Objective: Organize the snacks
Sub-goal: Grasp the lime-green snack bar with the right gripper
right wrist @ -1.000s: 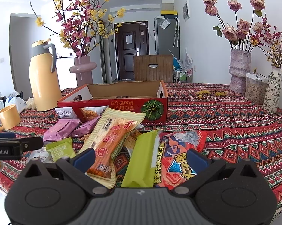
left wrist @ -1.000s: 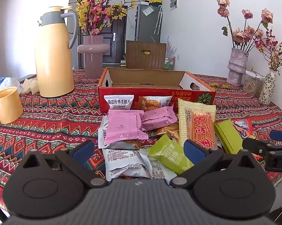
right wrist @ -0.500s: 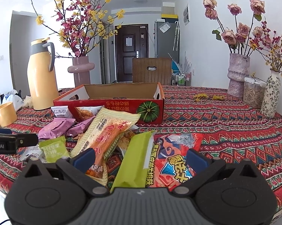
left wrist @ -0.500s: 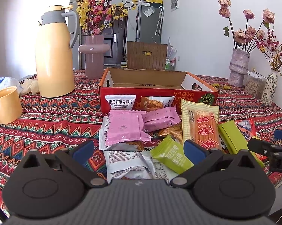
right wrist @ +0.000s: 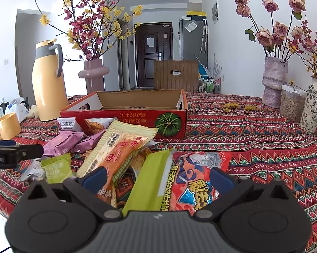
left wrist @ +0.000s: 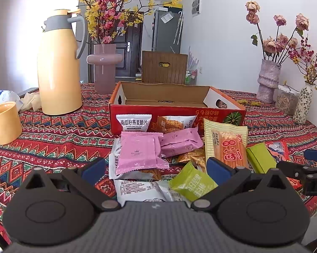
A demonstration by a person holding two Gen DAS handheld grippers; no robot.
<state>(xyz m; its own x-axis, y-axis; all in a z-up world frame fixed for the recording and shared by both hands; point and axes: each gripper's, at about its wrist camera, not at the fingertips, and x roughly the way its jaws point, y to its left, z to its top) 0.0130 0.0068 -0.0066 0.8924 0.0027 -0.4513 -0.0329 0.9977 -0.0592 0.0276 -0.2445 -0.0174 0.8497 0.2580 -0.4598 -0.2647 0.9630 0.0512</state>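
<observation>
Left wrist view: the left gripper (left wrist: 156, 169) is hovering low over a heap of snack packets, its jaws spread wide and holding nothing. A pink packet (left wrist: 140, 154) is lying on top of white packets (left wrist: 137, 187), with a lime-green packet (left wrist: 192, 182) just beside the right-hand finger. The open red cardboard box (left wrist: 175, 108) is standing just behind the heap and looking almost empty. A yellow mug (left wrist: 3, 122) and a tall yellow flask (left wrist: 58, 63) are standing well apart to the left. Judging from the overlap, a closing grip risks pinching two wrappers at once, or dragging the slick pink packet off the stack.

Right wrist view: the right gripper (right wrist: 157, 178) is also hanging wide open and empty, straddling a long green bar packet (right wrist: 152, 179) and an orange-red bag (right wrist: 197, 181). A large yellow-and-orange packet (right wrist: 120, 149) is leaning across the pile toward the box. The other gripper's tip is poking in at the left edge, near the same heap. With both tools working one pile, they may be heading for a clash, and any lift could be tipping the leaning packet onto the patterned tablecloth (right wrist: 253, 139).
</observation>
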